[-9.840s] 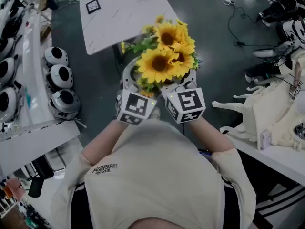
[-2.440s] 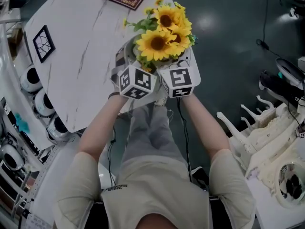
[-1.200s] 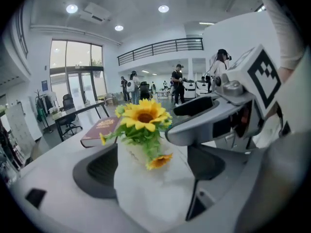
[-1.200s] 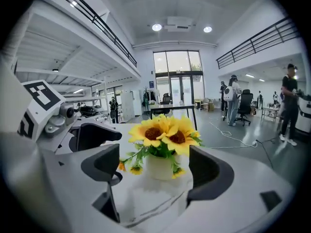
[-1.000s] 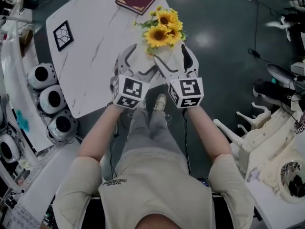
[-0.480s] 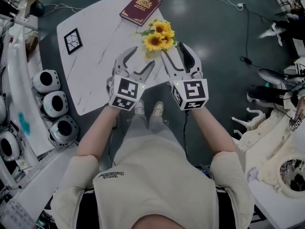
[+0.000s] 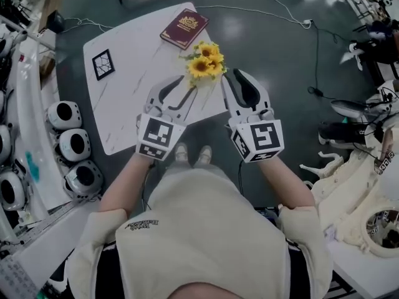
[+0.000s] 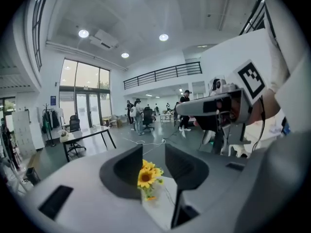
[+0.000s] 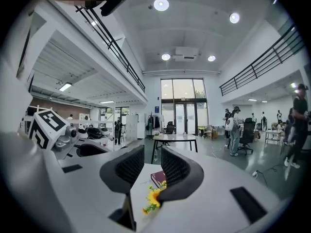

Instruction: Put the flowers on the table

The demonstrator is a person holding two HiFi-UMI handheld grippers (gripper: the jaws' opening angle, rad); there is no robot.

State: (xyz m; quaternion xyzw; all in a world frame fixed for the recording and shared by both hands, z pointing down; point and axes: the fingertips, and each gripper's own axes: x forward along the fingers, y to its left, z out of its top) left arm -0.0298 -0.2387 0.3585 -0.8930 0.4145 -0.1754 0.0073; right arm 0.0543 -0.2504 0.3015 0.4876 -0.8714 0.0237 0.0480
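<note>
A small bunch of sunflowers (image 7: 204, 63) stands on the white marble table (image 7: 134, 98) near its right edge. Both grippers are drawn back toward me, off the flowers. My left gripper (image 7: 176, 93) hovers over the table's near edge, its jaws closing with nothing held between them. The left gripper view shows the sunflowers (image 8: 147, 177) through the gap of the left gripper (image 8: 153, 171), well beyond it. My right gripper (image 7: 237, 87) is to the right of the flowers, its jaws also closing on nothing. In the right gripper view the sunflowers (image 9: 154, 196) lie past the right gripper (image 9: 152, 169).
A dark red book (image 7: 184, 28) lies at the table's far edge, and the right gripper view shows that book (image 9: 158, 178) too. A black patterned coaster (image 7: 103, 64) sits at the table's left. White round units (image 7: 65, 114) line the floor left; cream-coloured models (image 7: 349, 167) stand right.
Both grippers have pulled back from the sunflowers, which stay on the table, and their jaws have narrowed. The head view has risen, showing more of the table.
</note>
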